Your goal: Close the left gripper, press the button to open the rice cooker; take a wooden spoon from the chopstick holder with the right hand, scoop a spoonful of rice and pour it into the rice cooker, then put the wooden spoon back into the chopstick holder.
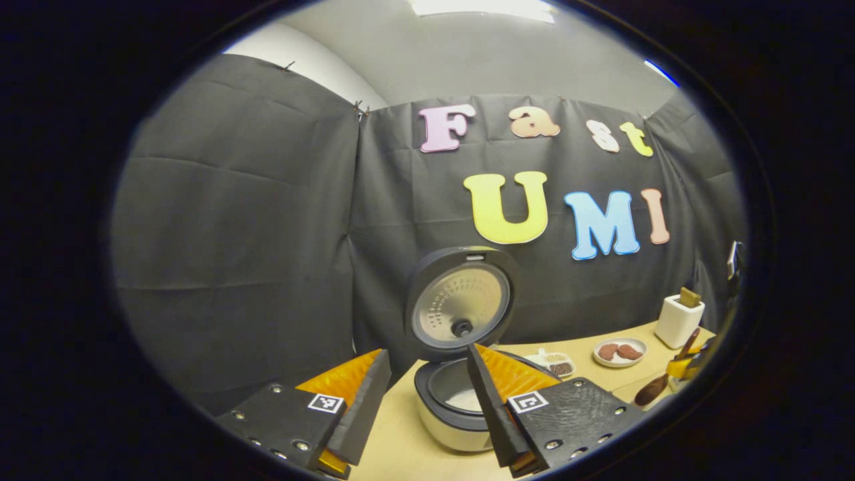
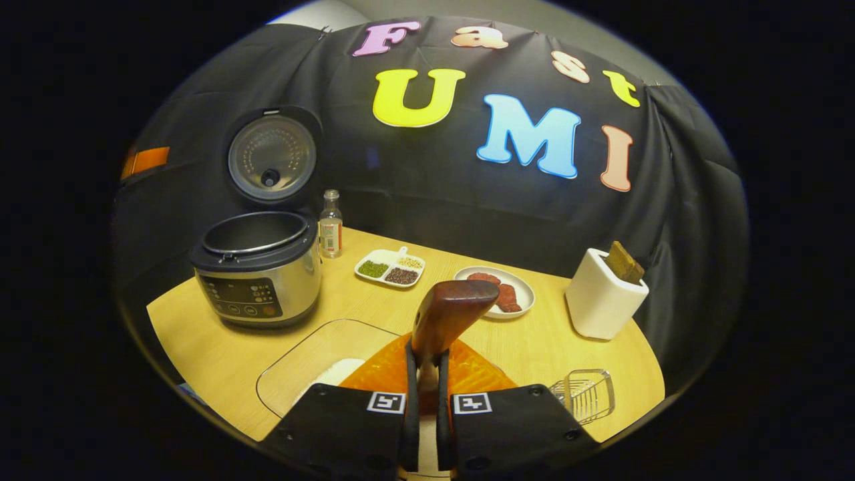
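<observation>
The wooden spoon stands upright between the fingers of the right tool, both of which press on its handle low in the right gripper view. Just below and left of it sits a clear glass dish with white rice in it, near the front edge of the bench. The rice cooker stands at the bench's left end with its lid swung up and the inner pot exposed. Behind it are a small bottle, a divided dish of beans and a plate. The white chopstick holder stands to the right, well apart from the spoon. In the left gripper view the left tool hangs with its fingers spread apart, holding nothing, in front of the open cooker.
</observation>
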The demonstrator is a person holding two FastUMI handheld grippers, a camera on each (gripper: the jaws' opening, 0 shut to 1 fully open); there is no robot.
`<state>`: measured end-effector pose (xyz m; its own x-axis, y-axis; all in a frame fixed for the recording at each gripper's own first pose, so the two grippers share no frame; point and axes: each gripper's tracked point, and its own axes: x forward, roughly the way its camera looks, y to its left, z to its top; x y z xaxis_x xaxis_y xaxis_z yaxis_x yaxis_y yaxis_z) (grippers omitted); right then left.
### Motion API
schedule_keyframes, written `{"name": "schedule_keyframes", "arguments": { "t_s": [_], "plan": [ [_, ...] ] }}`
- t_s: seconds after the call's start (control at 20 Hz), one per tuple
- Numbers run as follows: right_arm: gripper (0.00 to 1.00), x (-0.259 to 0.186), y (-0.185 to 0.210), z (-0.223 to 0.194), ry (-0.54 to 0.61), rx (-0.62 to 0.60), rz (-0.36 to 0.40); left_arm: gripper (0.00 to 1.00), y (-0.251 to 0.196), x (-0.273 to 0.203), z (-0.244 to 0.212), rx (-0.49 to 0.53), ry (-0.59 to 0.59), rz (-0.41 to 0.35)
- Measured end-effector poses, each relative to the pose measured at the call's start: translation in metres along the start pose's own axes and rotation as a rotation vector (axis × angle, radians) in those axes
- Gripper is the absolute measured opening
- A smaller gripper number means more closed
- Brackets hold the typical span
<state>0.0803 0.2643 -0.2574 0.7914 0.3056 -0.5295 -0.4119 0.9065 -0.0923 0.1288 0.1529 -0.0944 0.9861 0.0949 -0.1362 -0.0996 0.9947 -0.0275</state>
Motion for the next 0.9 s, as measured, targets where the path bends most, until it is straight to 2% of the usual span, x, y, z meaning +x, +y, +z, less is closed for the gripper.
{"name": "schedule_keyframes", "arguments": {
  "t_s": [0.2, 0.35, 0.55, 0.9],
  "plan": [
    [0.12, 0.007, 0.025, -0.005, 0.022, 0.006, 0.048, 0.72, 0.001, -0.003, -0.003, 0.01, 0.006, 0.008],
    [0.1, 0.007, 0.043, -0.005, 0.035, 0.065, 0.11, 0.72, 0.0, -0.004, -0.001, 0.012, 0.004, 0.007],
    [0.12, 0.002, 0.051, -0.011, 0.085, 0.272, 0.175, 0.72, -0.005, -0.009, 0.003, 0.009, 0.001, 0.002],
    [0.12, 0.004, 0.021, -0.029, 0.184, 0.796, 0.258, 0.74, -0.016, -0.024, 0.021, 0.013, -0.03, -0.008]
  ]
}}
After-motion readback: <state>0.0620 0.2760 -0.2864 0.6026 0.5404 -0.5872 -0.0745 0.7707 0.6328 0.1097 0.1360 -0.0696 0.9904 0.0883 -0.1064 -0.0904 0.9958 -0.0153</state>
